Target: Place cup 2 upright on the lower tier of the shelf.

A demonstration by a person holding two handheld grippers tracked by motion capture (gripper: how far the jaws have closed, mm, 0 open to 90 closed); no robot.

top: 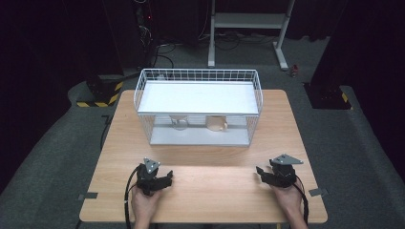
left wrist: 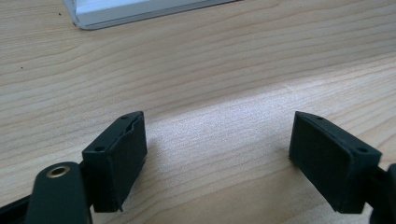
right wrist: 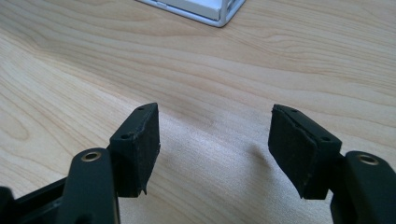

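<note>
wooden table [top: 210, 176] bears both empty hand-held grippers, left [top: 165, 182] and right [top: 261, 173], jaws apart.

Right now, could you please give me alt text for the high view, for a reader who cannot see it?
A person's two hands rest the left gripper and right gripper near the front edge of a wooden table, both open and holding nothing. Behind them stands a white wire rack with a flat shelf; under it sit a pale cup and a small bowl-like dish.
</note>
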